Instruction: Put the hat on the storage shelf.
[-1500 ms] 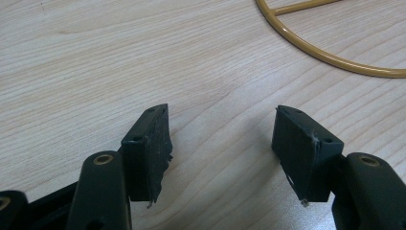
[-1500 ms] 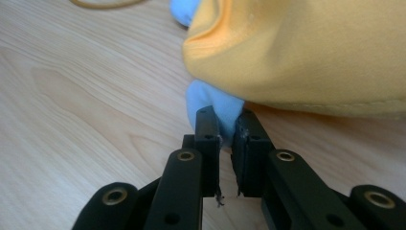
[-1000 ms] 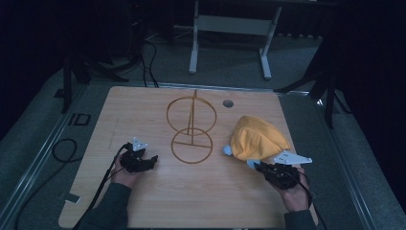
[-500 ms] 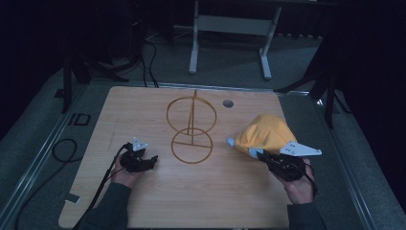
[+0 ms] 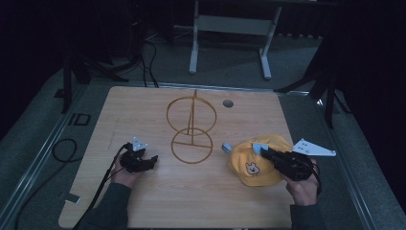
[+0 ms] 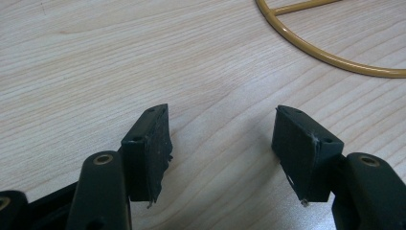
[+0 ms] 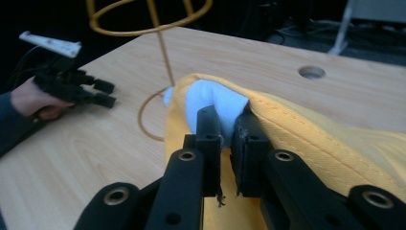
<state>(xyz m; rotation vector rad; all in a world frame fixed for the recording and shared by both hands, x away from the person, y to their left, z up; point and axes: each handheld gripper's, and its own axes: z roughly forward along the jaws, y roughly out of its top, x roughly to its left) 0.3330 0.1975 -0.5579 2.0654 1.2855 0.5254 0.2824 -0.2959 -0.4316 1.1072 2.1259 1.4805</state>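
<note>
Yellow cap (image 5: 256, 163) pinched at its edge by right gripper (image 7: 229, 125).
Left gripper (image 6: 220, 143) rests agape beside wire stand (image 5: 191, 127), bare table (image 5: 201, 201) around.

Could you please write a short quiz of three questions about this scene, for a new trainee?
1. True or false: the left gripper holds the yellow fabric cap.
2. What does the right gripper pinch?
A. the gold wire stand with two rings
B. the cap's edge with its light blue lining
C. a cable
3. Fill in: the left gripper's jaws stand ____ above the light wooden table.

Key:
1. False; it is empty, beside the stand's base ring.
2. B.
3. Open.
</note>
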